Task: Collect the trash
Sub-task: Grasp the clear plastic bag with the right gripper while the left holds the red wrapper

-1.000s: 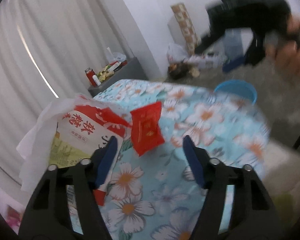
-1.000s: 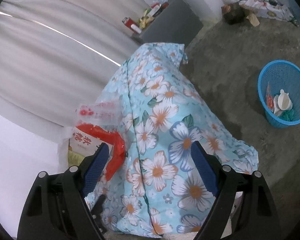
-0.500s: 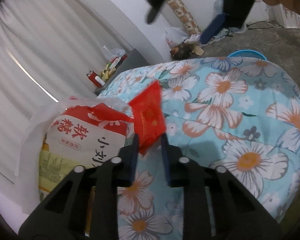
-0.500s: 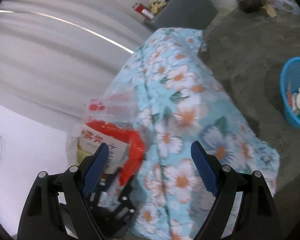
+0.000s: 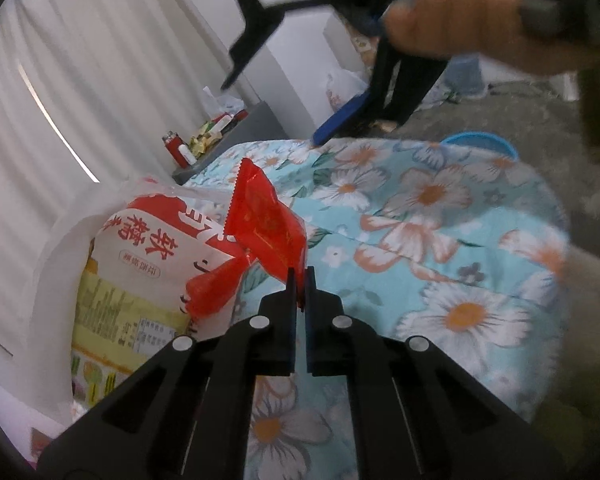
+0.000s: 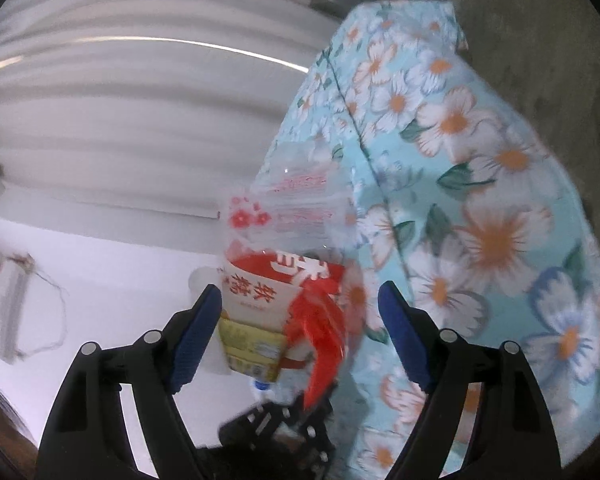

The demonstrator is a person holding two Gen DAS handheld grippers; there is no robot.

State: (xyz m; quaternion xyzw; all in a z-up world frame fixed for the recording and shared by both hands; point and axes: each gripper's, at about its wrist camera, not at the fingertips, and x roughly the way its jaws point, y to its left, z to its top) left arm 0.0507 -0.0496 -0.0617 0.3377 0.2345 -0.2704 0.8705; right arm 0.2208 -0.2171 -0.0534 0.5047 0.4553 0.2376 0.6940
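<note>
My left gripper (image 5: 299, 280) is shut on the lower corner of a red foil wrapper (image 5: 262, 220), which stands up over the floral tablecloth (image 5: 440, 248). Beside it on the left lies a large red, white and yellow food bag (image 5: 140, 276) in clear plastic. My right gripper (image 6: 300, 312) is open and empty, hovering above the same bag (image 6: 260, 312) and the red wrapper (image 6: 320, 332). The right gripper also shows high in the left wrist view (image 5: 284, 80). A blue trash basket (image 5: 480, 140) peeks out behind the table's far edge.
A grey side cabinet (image 5: 236, 136) with a red can and small packets stands by the white curtain (image 5: 80, 80). More bags and clutter sit on the concrete floor (image 5: 520, 108) at the wall. The tablecloth drapes over the table edges (image 6: 500, 200).
My left gripper went from open around the red wrapper to shut on it. My right gripper swung in over the bag and wrapper, staying open.
</note>
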